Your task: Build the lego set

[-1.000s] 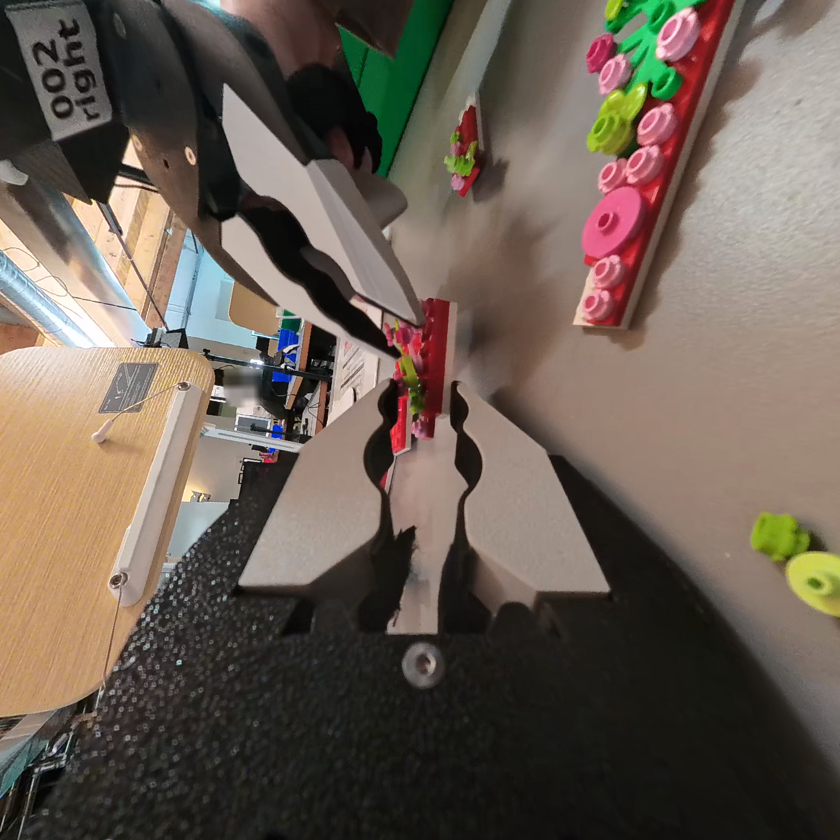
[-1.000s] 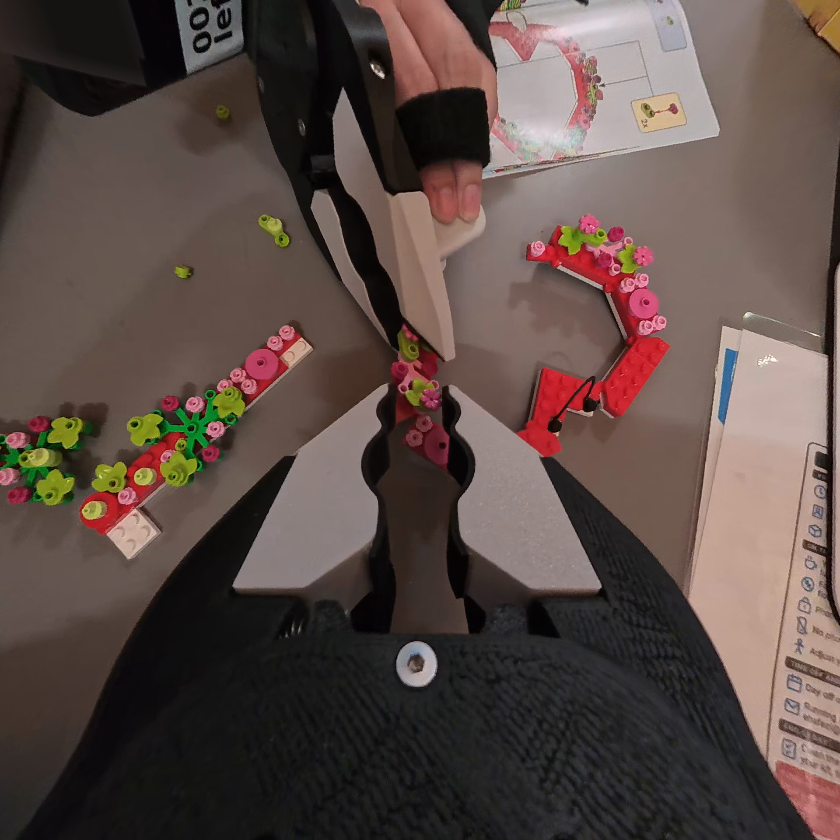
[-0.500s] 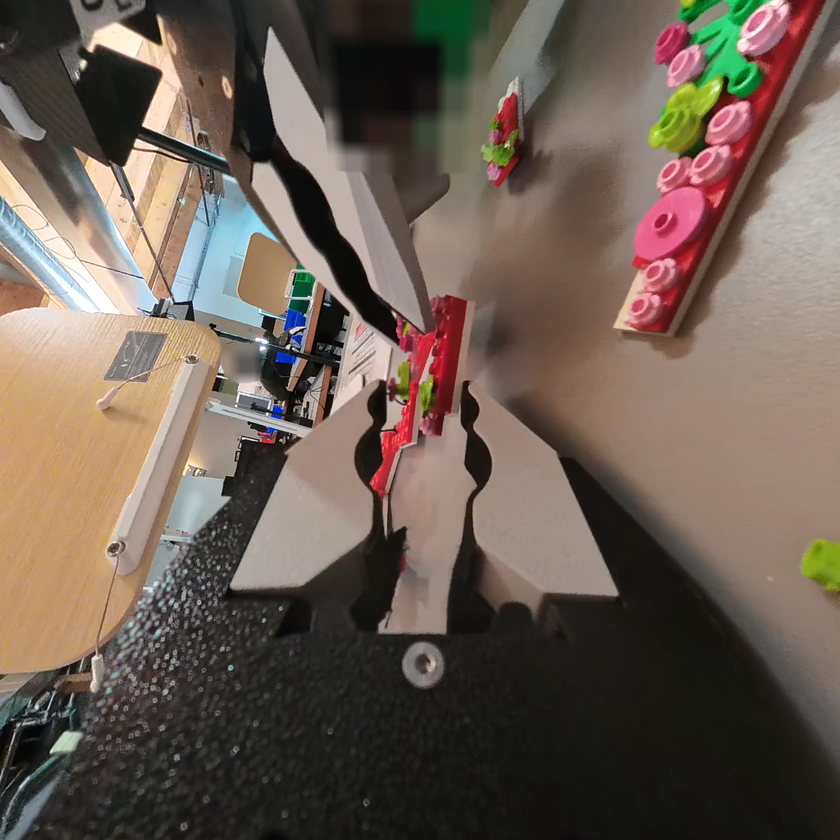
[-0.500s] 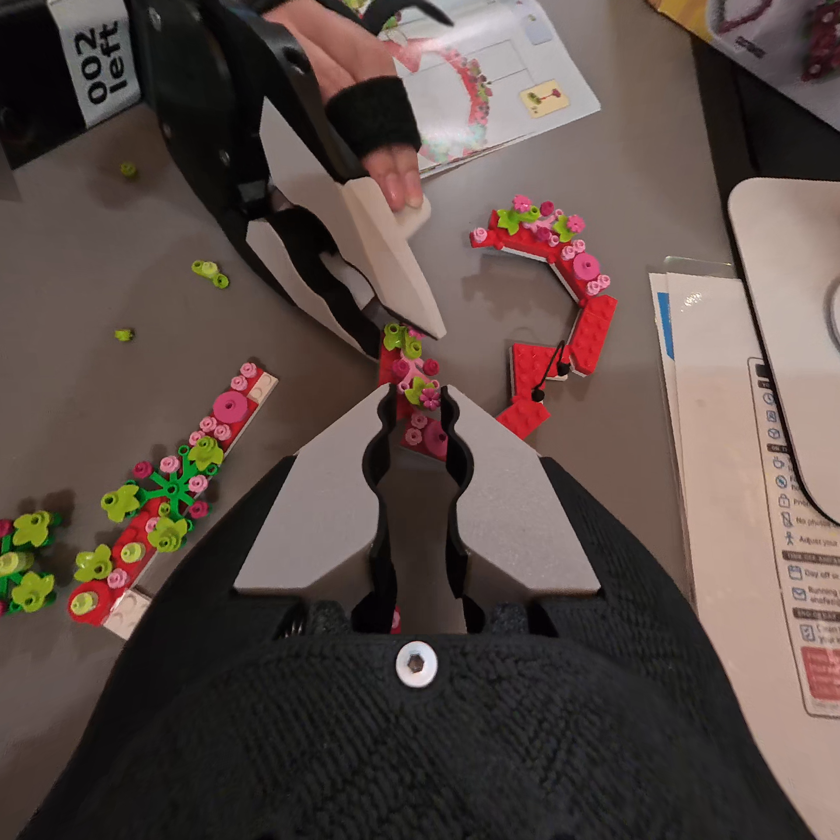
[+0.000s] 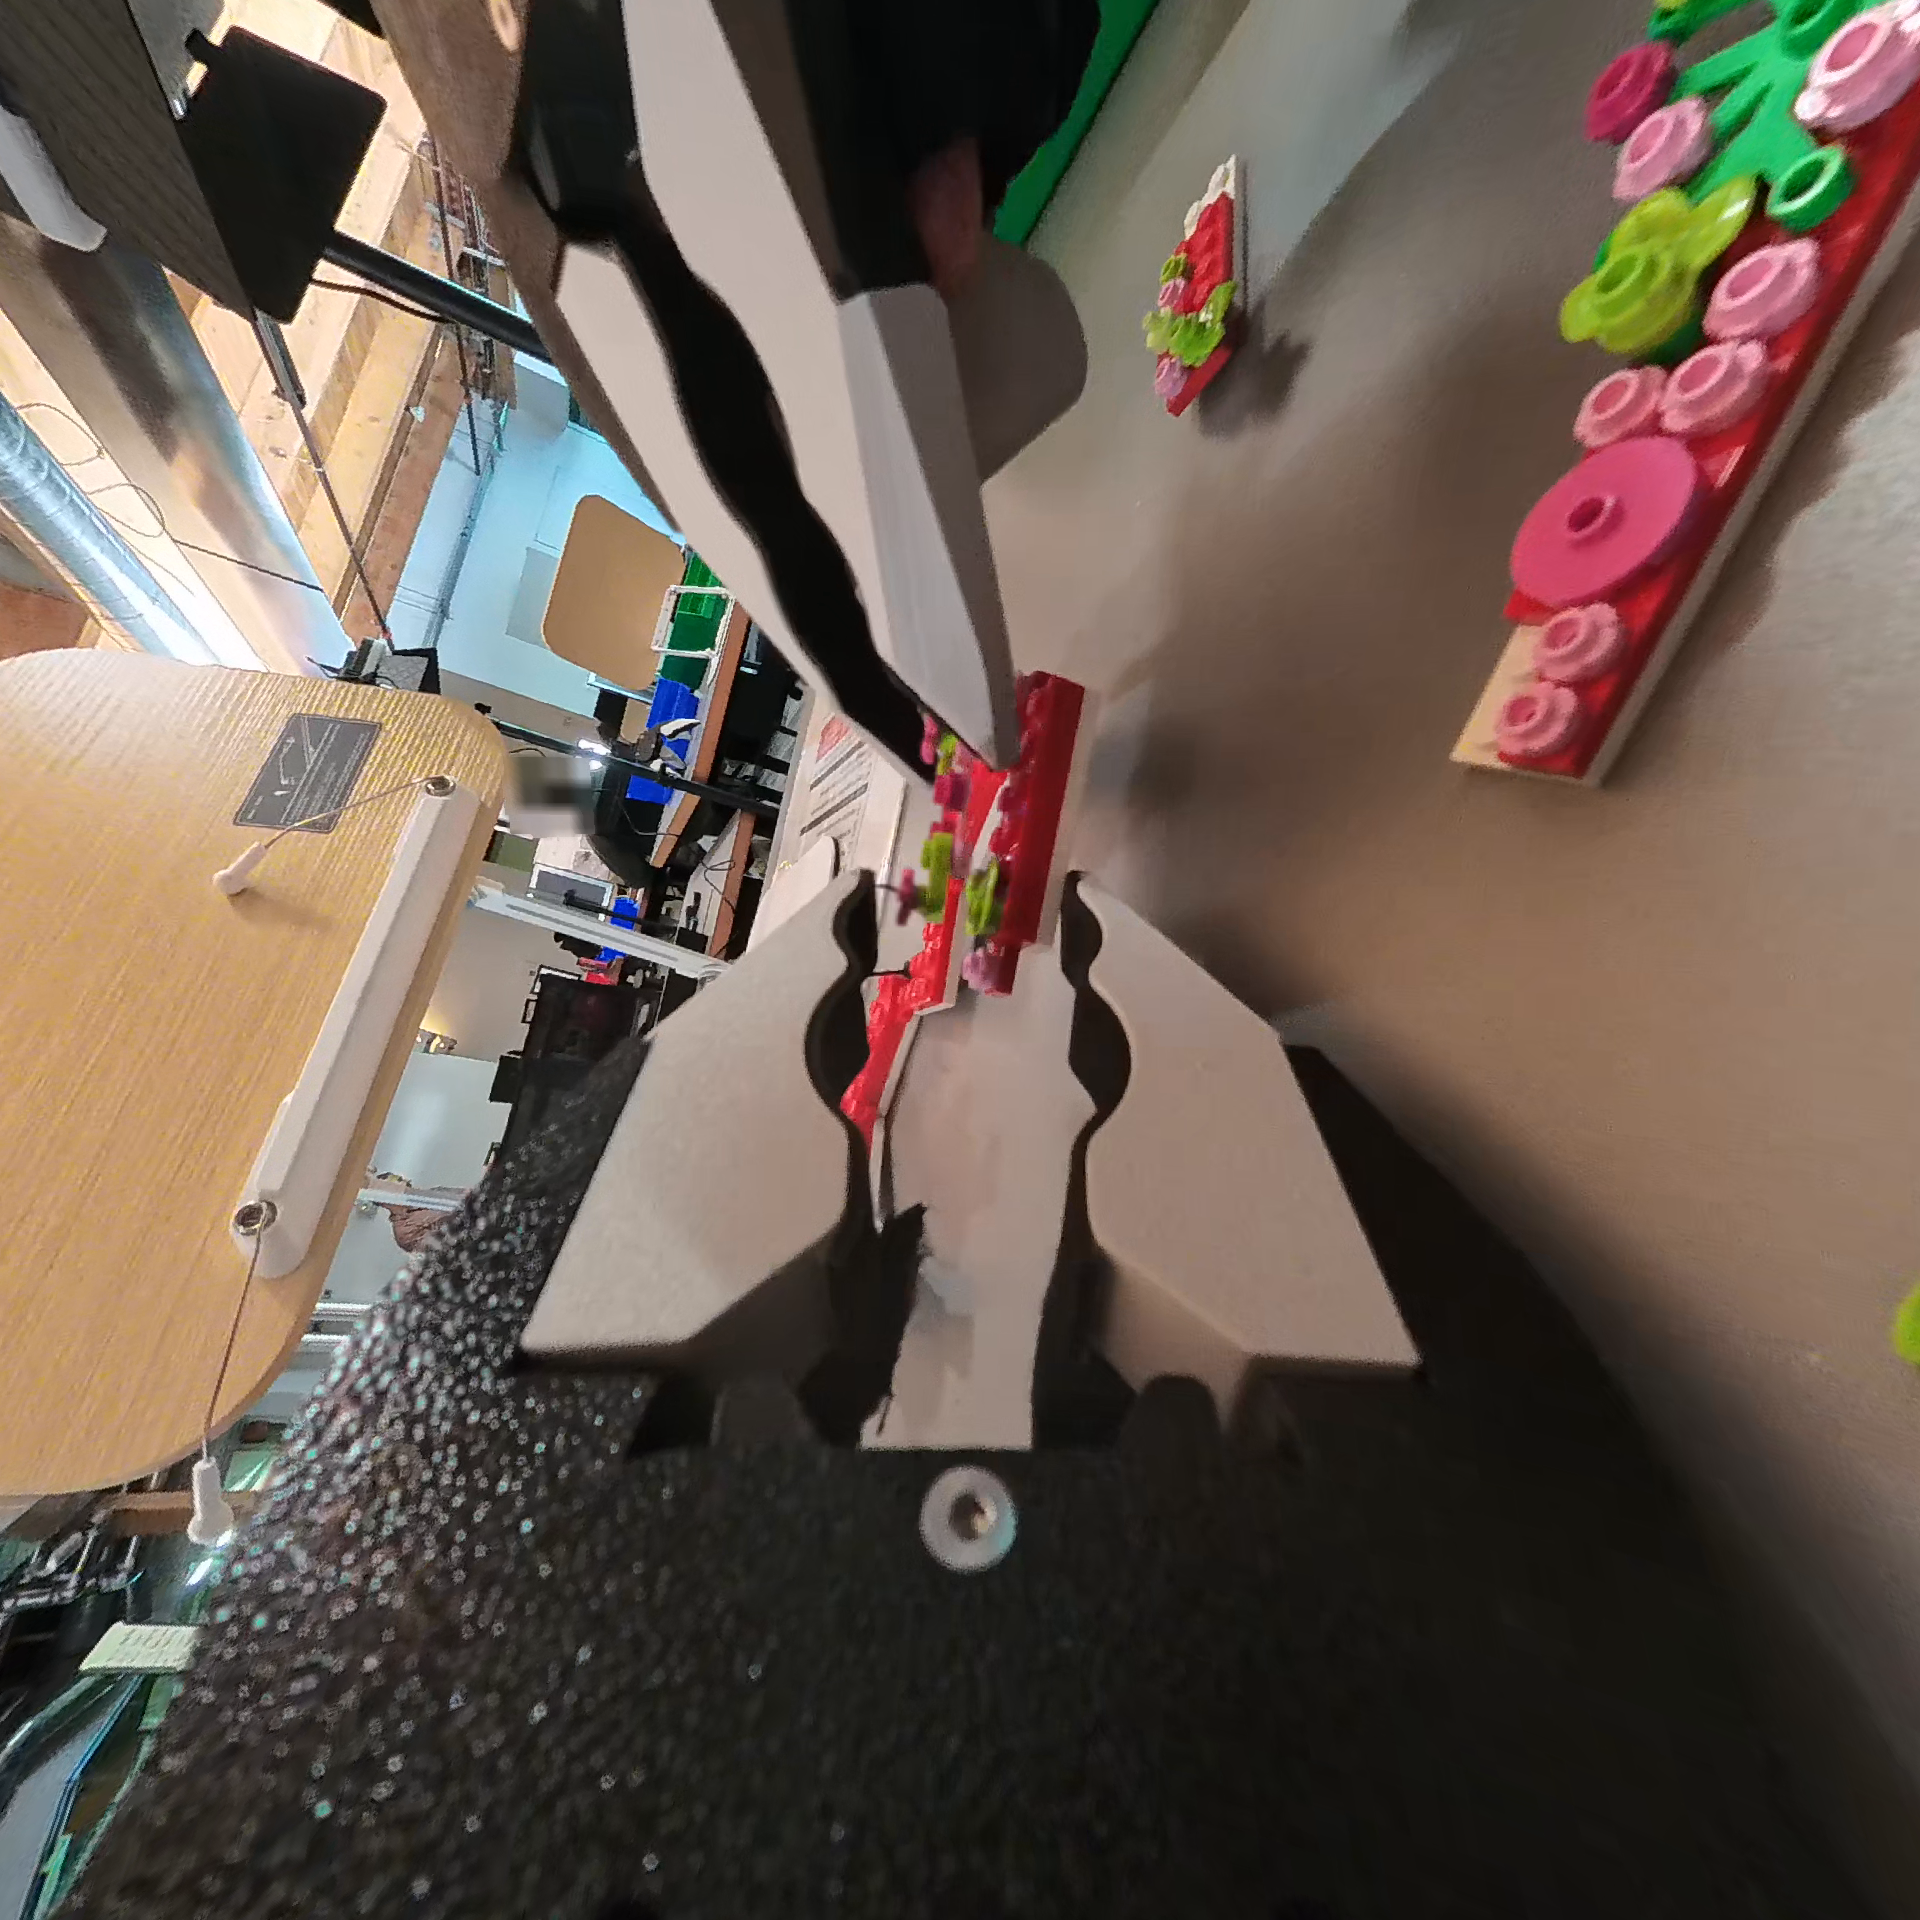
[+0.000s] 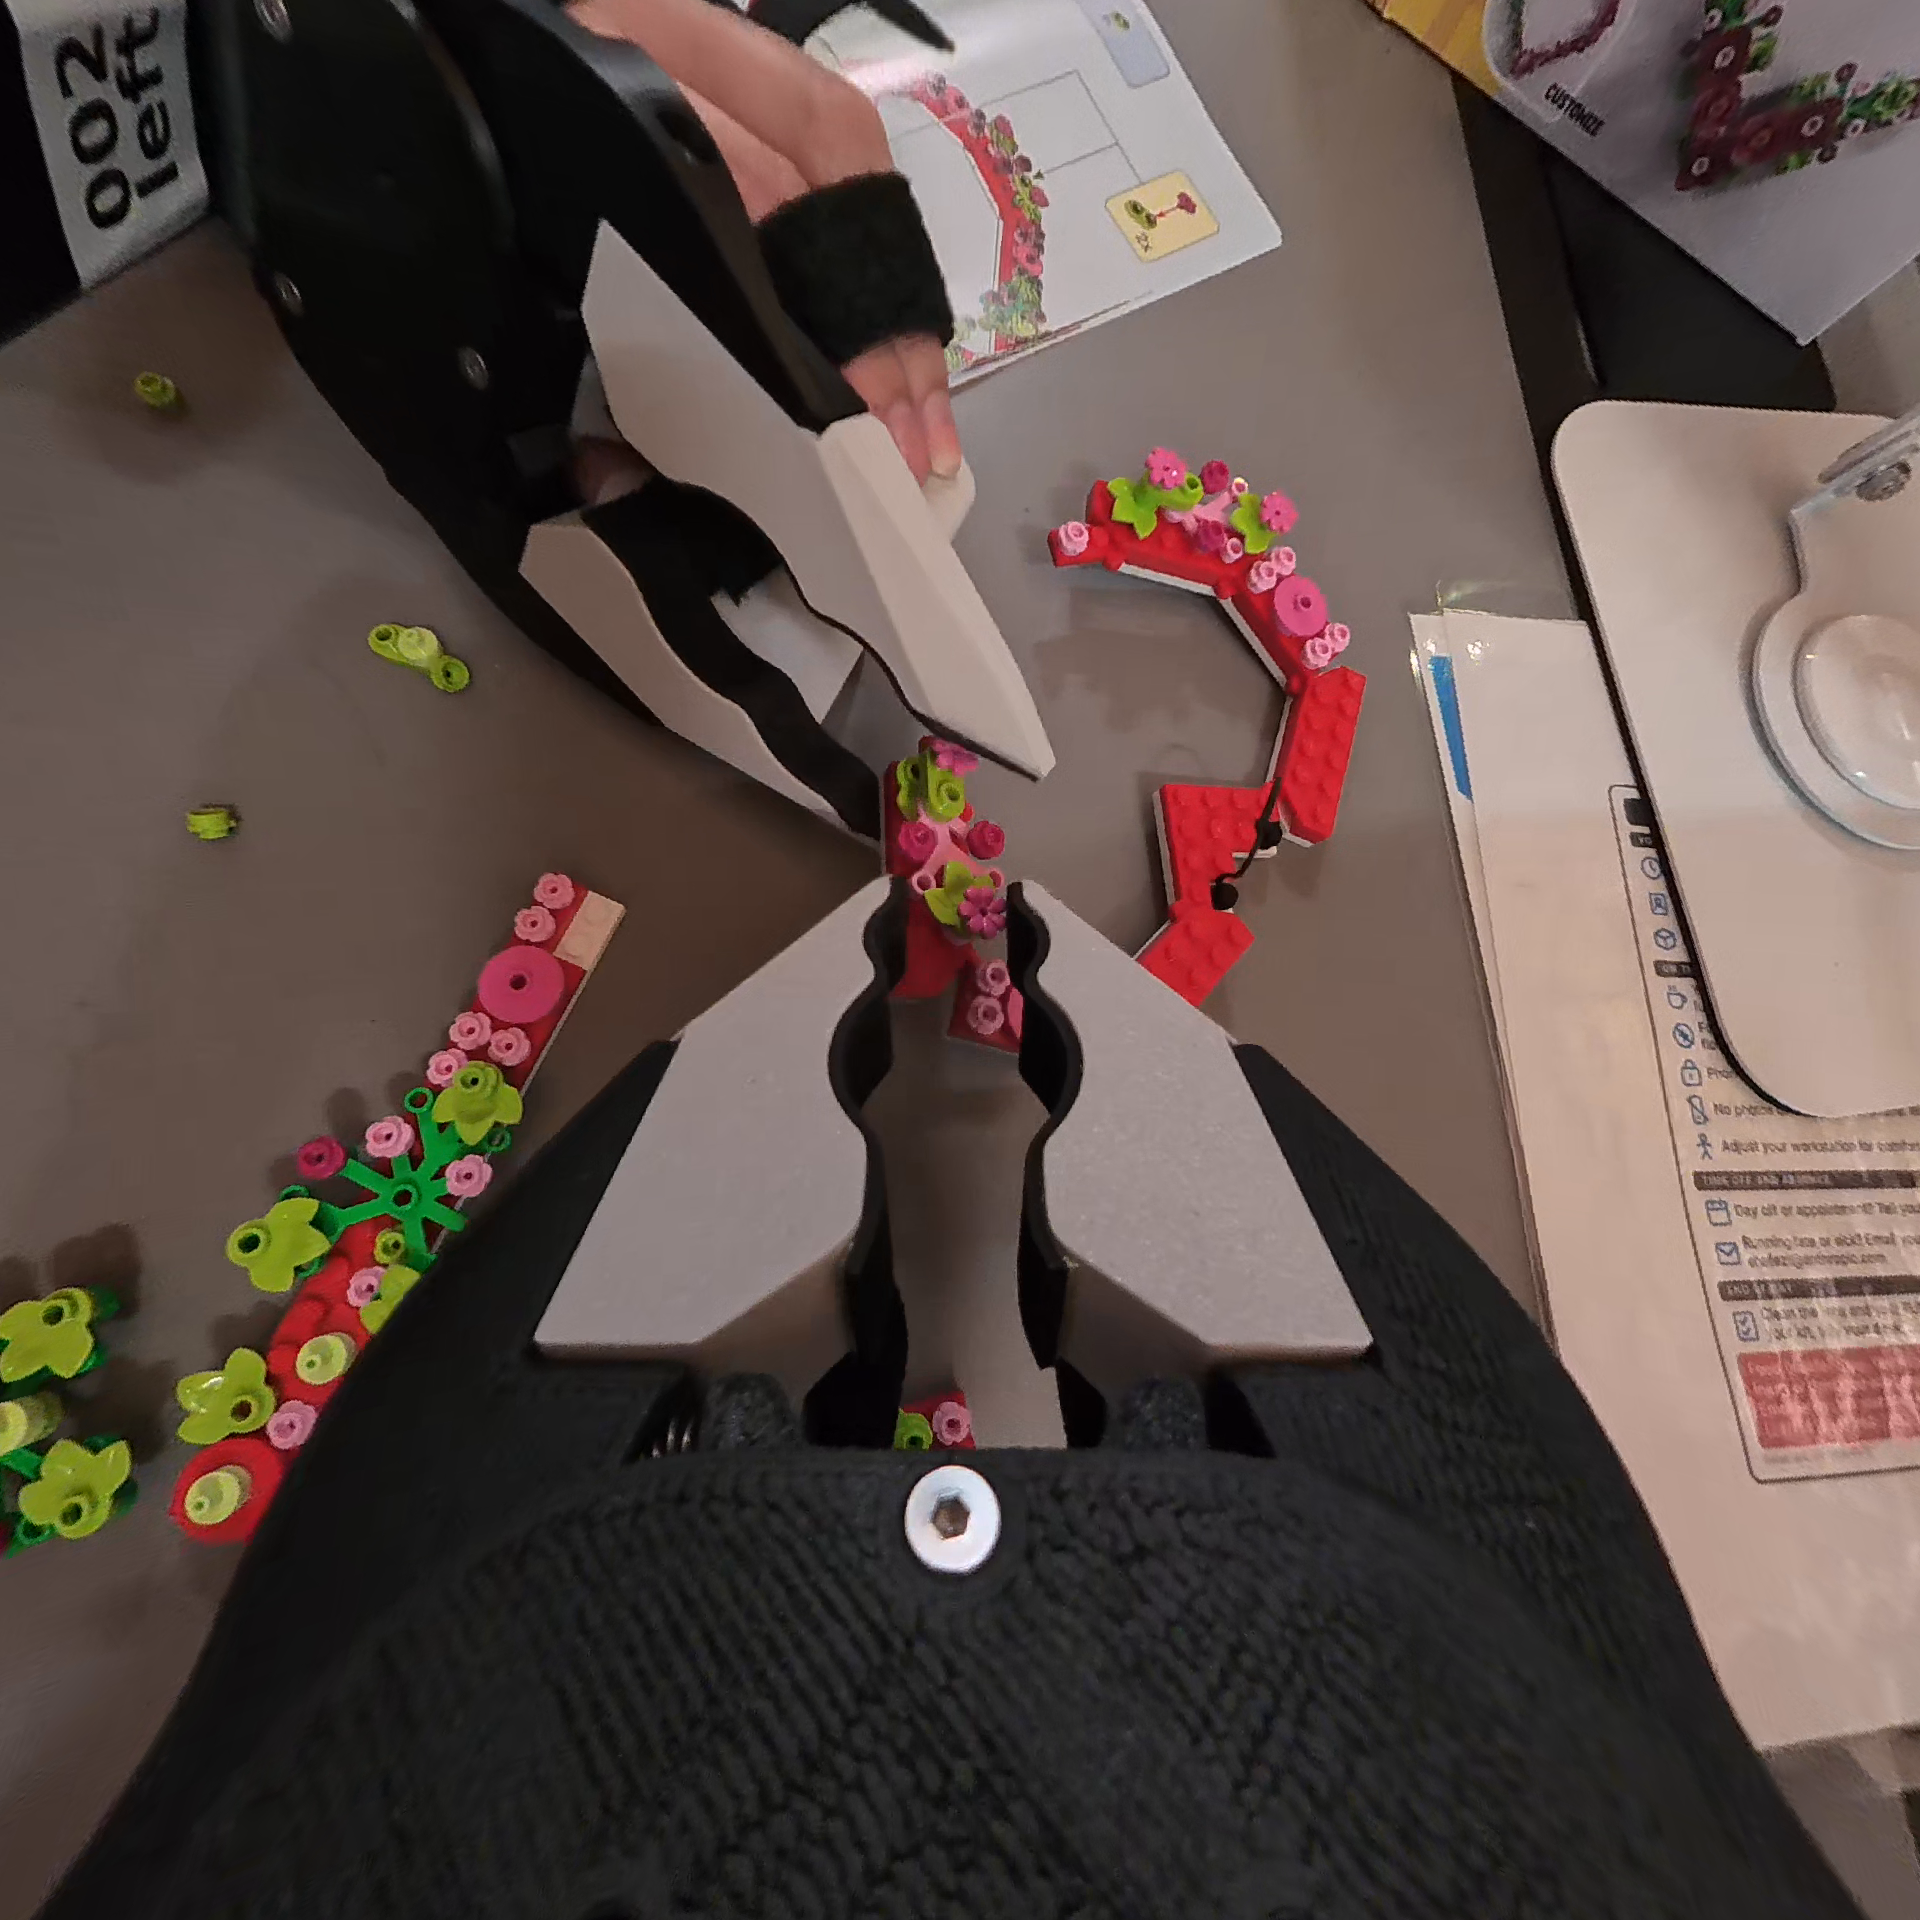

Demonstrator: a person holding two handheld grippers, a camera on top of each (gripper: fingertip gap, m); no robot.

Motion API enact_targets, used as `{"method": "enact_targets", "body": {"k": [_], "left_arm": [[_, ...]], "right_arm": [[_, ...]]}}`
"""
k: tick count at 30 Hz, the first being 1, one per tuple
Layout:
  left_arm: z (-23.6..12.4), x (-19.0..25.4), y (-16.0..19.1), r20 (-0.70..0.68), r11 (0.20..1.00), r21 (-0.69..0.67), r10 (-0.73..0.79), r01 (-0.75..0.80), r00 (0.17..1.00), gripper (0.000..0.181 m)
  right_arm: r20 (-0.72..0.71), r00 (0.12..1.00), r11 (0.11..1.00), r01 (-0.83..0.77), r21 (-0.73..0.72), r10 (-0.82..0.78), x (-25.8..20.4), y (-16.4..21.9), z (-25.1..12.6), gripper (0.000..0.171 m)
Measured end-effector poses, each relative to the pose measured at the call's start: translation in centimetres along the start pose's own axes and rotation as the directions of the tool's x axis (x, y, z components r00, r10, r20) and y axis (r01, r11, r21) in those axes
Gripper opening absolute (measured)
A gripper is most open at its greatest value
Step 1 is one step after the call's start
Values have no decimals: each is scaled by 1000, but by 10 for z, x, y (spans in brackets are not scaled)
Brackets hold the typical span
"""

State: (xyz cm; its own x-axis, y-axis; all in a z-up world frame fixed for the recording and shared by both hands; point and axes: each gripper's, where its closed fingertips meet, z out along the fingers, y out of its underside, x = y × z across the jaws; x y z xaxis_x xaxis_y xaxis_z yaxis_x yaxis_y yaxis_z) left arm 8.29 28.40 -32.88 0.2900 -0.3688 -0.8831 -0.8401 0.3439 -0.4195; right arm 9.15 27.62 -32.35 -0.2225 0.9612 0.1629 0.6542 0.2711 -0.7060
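A short red lego segment with pink and lime flowers (image 6: 940, 852) is held just above the grey table (image 6: 312, 727). My right gripper (image 6: 951, 899) is shut on its near end. My left gripper (image 6: 956, 800) comes in from the upper left, and its jaws close around the far end. In the left wrist view the segment (image 5: 1023, 831) stands edge-on between the tips of my left gripper (image 5: 971, 883). My right gripper (image 5: 961, 753) pinches its top there. A curved red assembly with a black cord (image 6: 1309, 748) lies just to the right.
A long red strip with flowers and green leaves (image 6: 499, 997) lies at the left and shows in the left wrist view (image 5: 1683, 499). Loose lime pieces (image 6: 416, 655) lie near it. The instruction booklet (image 6: 1070, 177) is at the back. Printed sheets (image 6: 1662, 1039) and a white pad (image 6: 1714, 623) are at the right. Left and right tips are no more than a few centimetres apart.
Both grippers have kept the segment between them and shifted together over the table. The left gripper's jaws stand slightly wider. The curved assembly and the sheets at the right now show more.
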Motion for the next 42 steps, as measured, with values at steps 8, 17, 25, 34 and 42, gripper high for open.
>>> {"method": "enact_targets", "body": {"k": [8, 17, 25, 34, 42], "left_arm": [[0, -2, 2, 6, 1000, -13, -13, 13, 1000, 31], [0, -2, 2, 9, 1000, -15, -14, 14, 1000, 29], [-1, -5, 0, 29, 1000, -7, -5, 5, 1000, 29], [-1, -3, -1, 21, 1000, -3, 5, -5, 1000, 28], [-1, -3, -1, 25, 1000, -2, 7, -7, 1000, 27]], "right_arm": [[-30, 999, 999, 27, -17, -28, 1, 0, 1, 17], [-57, 997, 997, 54, -49, -56, -1, -1, 2, 17], [-86, 995, 997, 51, -63, -57, 1, -2, 2, 17], [-87, 994, 994, 52, -94, -60, 1, 1, 1, 17], [-97, 994, 994, 37, -102, -47, 1, 1, 1, 17]]}}
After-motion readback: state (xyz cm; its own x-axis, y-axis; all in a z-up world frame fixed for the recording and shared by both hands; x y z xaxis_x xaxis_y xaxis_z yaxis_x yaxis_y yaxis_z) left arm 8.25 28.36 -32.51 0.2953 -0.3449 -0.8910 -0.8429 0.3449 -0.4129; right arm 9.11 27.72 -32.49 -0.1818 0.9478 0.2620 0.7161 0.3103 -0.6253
